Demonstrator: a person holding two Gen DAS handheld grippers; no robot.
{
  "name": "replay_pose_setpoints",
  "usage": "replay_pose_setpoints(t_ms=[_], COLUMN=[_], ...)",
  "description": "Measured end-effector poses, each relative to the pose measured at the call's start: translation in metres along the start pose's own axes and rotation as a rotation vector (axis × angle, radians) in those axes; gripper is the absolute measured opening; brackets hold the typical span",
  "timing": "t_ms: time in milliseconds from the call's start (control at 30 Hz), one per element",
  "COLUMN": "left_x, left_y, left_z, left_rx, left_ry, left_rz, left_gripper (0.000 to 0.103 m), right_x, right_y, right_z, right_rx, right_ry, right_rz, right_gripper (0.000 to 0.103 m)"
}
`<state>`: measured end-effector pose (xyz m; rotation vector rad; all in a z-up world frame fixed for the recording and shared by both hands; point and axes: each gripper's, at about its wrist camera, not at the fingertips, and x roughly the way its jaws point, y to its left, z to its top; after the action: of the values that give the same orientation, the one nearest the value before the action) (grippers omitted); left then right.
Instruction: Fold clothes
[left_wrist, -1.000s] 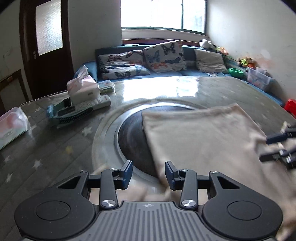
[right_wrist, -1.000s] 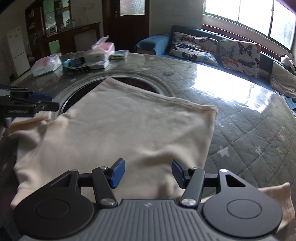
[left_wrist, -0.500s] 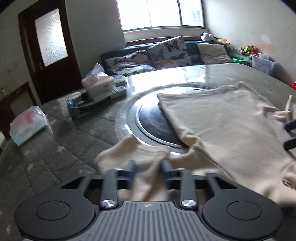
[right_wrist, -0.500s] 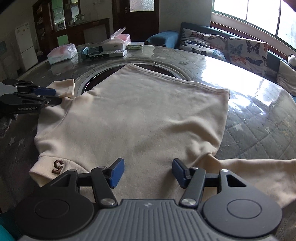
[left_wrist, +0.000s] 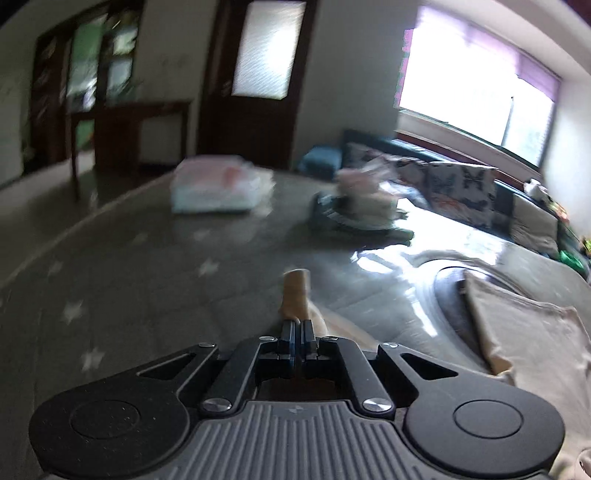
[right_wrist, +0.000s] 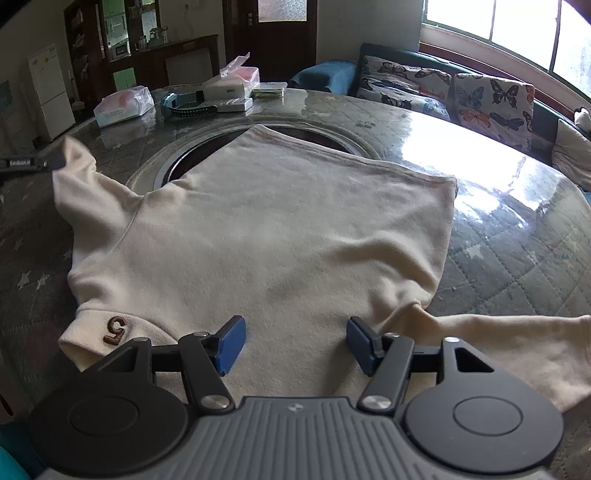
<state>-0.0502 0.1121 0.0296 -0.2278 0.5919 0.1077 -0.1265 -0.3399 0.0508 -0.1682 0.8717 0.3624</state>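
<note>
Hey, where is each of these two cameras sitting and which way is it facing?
Left wrist: on the left tongs, facing across the table toward the door; they are shut on the sleeve.
Right wrist: on the right tongs, jaws opening, nothing between them, looking down over the cream sweater.
Shared: sweater, table, tissue pack, sofa cushions.

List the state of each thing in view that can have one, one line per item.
Left tool: shut on the sleeve.
Right tool: jaws opening, nothing pinched, over the sweater.
Sweater: spread flat on the table, not yet folded.
Left sleeve: cuff lifted off the table, pulled outward.
Right sleeve: lying stretched out flat.
Tissue pack: lying on the table, apart from the sweater.
</note>
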Motion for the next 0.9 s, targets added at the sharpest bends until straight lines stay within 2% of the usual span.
replay_pose_setpoints(t_ms=[267,333,400,433,700,900], left_x=[0.007,0.007,0.007,0.008,0.037,0.044], left_y=[0.018,0.019,0.014,0.01,-0.011,-0.003], left_z=[-0.004,-0.001,0.001,0.002,0.001,0.011], left_rx=[-0.091,-0.092,-0.086,-0.071,0.135,0.117], left_ry=[0.069,0.06,0.056,0.05,0.04,0.052], left_rz=[-0.001,-0.008,-0.009,-0.005,0.148,0.193], left_gripper=[0.009,0.017,0.036,0.037,0.034,0.036], right_x=[-0.007,-0.005,-0.002,-0.001,-0.004,-0.014], right_y=[0.033,0.041,0.05,0.053,0.074,0.076], right_z=[0.006,0.007,0.007,0.008,-0.004,-0.009], right_rx=[-0.072,-0.091,-0.111,-0.118,-0.167,-0.179], right_ry=[-0.026,-0.018,-0.008,-0.005,0.014,0.004], right_rz=[0.086,0.106,0.124,0.13,0.167,0.167], right_gripper=[0.062,0.062,0.062,0.062,0.062,0.062])
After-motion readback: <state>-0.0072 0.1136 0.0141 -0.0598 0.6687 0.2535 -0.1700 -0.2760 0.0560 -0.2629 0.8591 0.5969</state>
